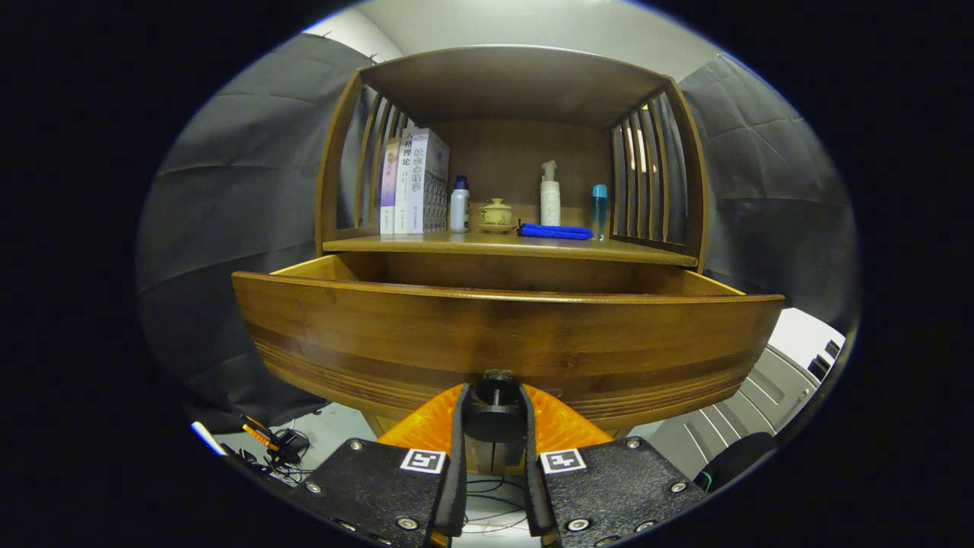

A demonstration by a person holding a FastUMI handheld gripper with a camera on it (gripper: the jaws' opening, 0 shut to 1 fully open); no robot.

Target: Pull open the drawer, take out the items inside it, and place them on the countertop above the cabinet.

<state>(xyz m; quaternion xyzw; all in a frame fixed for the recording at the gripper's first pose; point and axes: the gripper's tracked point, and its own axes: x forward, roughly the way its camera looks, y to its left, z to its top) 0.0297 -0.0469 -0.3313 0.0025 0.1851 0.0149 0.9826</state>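
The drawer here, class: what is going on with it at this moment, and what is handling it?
A hand-held gripper has its two fingers closed on the dark knob of the wooden drawer, which stands pulled out from the cabinet. The inside of the drawer is hidden behind its front. On the countertop above stand books, bottles, a small lidded pot and a blue cloth.

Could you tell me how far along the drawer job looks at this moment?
Done: the drawer stands pulled out from under the countertop. In hand: the gripper is shut on the drawer knob, both fingers pressing it. Left: taking the items out; the drawer front hides its inside. Which things on the countertop came from the drawer cannot be told.
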